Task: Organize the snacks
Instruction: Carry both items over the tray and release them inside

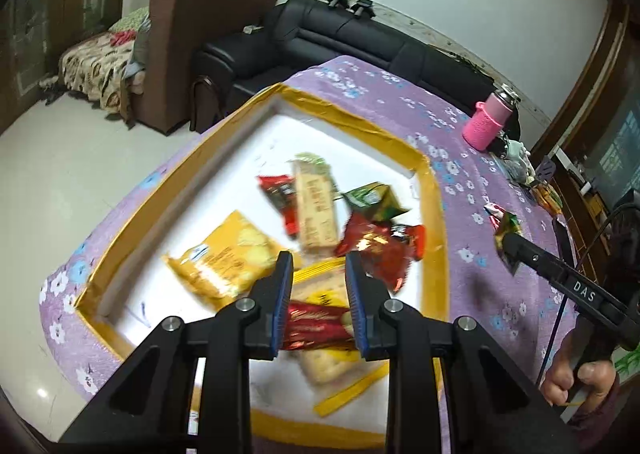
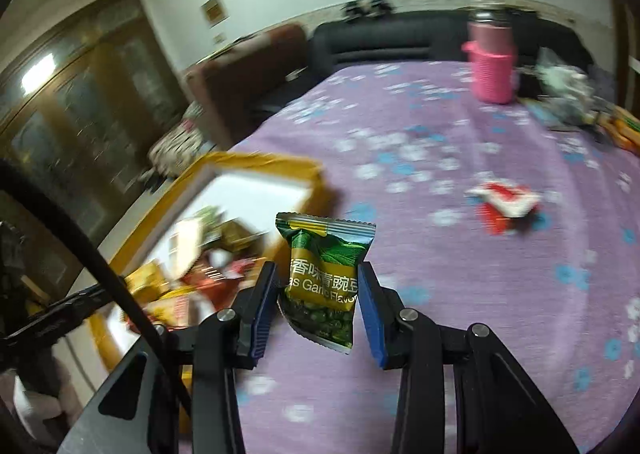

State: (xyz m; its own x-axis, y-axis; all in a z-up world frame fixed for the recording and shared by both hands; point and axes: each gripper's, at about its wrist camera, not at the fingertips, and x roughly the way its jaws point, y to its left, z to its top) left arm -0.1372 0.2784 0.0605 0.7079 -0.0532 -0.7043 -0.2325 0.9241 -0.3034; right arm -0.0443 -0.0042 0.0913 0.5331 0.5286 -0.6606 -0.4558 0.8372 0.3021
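The right gripper is pinching a green pea packet between its jaws, the packet standing upright with its crimped top poking out past the jaw tips. It is hanging over the purple flowered table, with the yellow-rimmed tray lying off to the left of the jaws. The step in hand looks like carrying this packet across to the tray, where other snacks are already lying.

The left gripper is hovering above that tray. A red wrapped snack is sitting between its jaws, and they seem to be clamping it, though the packets below make this hard to be sure of. Under and ahead of the jaws, a yellow chip bag, a beige bar and red packets are crowding the tray floor.

Next, the right hand is probably needing to swing left, clear the tray's raised rim, and let go over a bare white patch. The left gripper is sharing that space, so the two could bump.

One red-and-white packet is lying loose on the table ahead and to the right of the right jaws, probably the next pick. A pink flask is standing well beyond it.
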